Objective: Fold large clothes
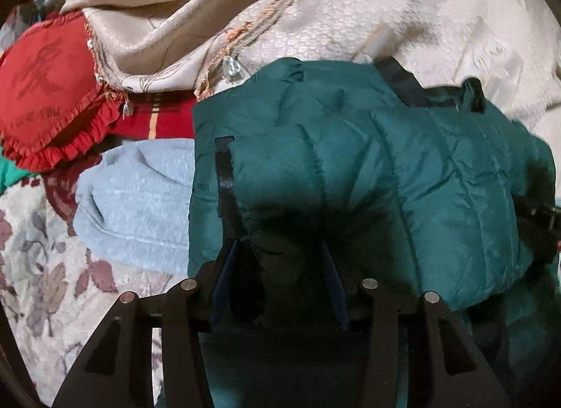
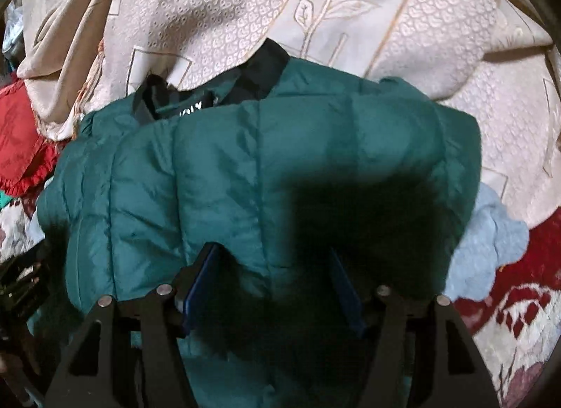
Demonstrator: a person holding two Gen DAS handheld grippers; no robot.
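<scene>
A teal quilted puffer jacket (image 1: 368,169) lies folded into a thick bundle on the bed, its black collar (image 1: 413,88) at the far side. It also fills the right wrist view (image 2: 245,176), collar (image 2: 259,74) at the top. My left gripper (image 1: 280,250) stands wide open with both blue pads pressed against the jacket's near left part. My right gripper (image 2: 277,257) stands wide open at the jacket's near right part, fabric bulging between its fingers. Neither grips the cloth.
A light blue garment (image 1: 136,204) lies left of the jacket and shows at its right (image 2: 491,243). A cream patterned bedspread (image 2: 350,22) is heaped behind. A red frilled cushion (image 1: 49,99) sits far left. Floral bedding (image 1: 45,285) lies beneath.
</scene>
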